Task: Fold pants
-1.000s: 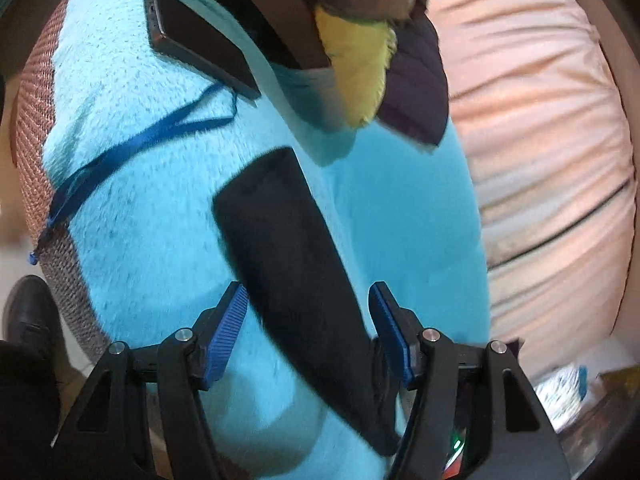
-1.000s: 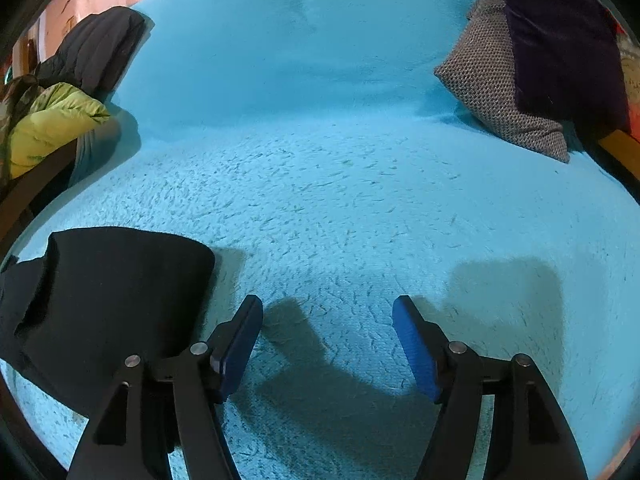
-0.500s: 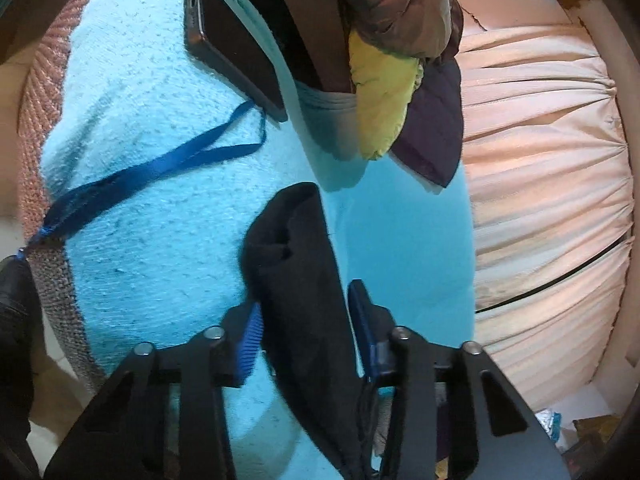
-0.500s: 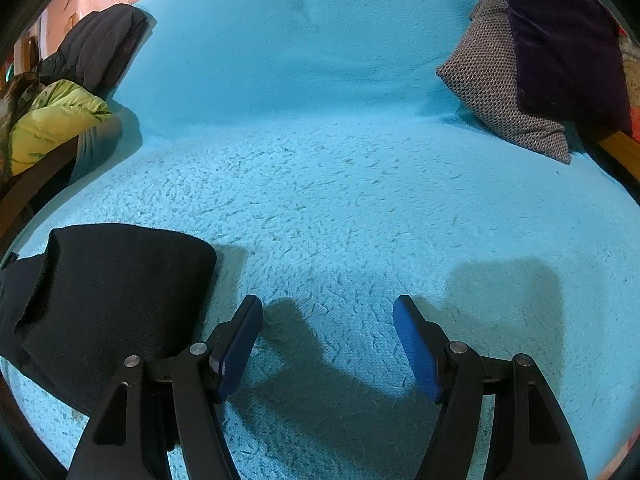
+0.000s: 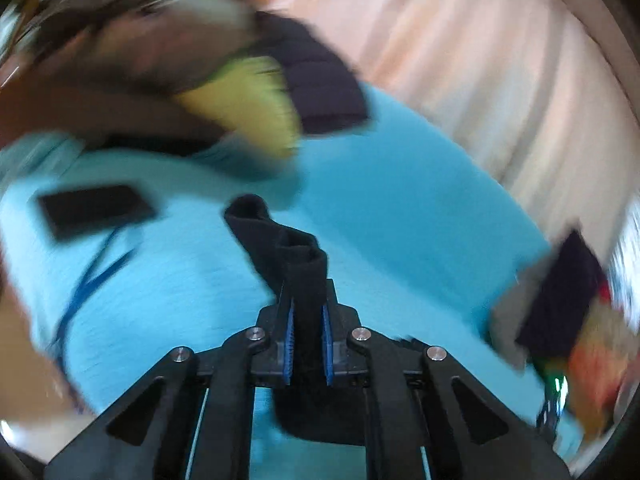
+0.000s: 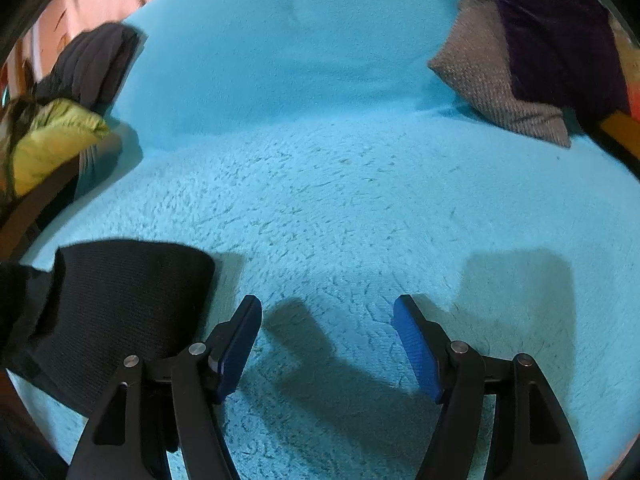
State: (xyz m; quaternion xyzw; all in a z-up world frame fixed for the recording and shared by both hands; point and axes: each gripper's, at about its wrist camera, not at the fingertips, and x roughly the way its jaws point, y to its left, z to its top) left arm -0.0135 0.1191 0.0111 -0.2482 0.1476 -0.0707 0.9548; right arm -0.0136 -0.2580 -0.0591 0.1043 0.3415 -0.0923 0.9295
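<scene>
Turquoise fleece blanket covers everything I work on, with pale pink curtains hanging behind it.

On my left gripper the jaws are closing, and the black pants are already bunched between the blue pads; a folded edge of the fabric stands up past the fingertips and more of it hangs below the gripper. This view is badly smeared. Beyond the cloth I make out a dark flat phone-like object lying on the blanket at the left, a thin blue strap trailing down from it, and a pile of clothes at the top with a yellow-green piece and a dark quilted one.

My right gripper has its fingers spread wide over bare blanket, nothing between them, their shadow falling on the pile just ahead. Just beside its left finger, the other part of the black pants lies flat on the blanket at the lower left. Farther out sit a grey knit cushion with a dark purple cushion leaning over it at the upper right, well apart from the pants.
</scene>
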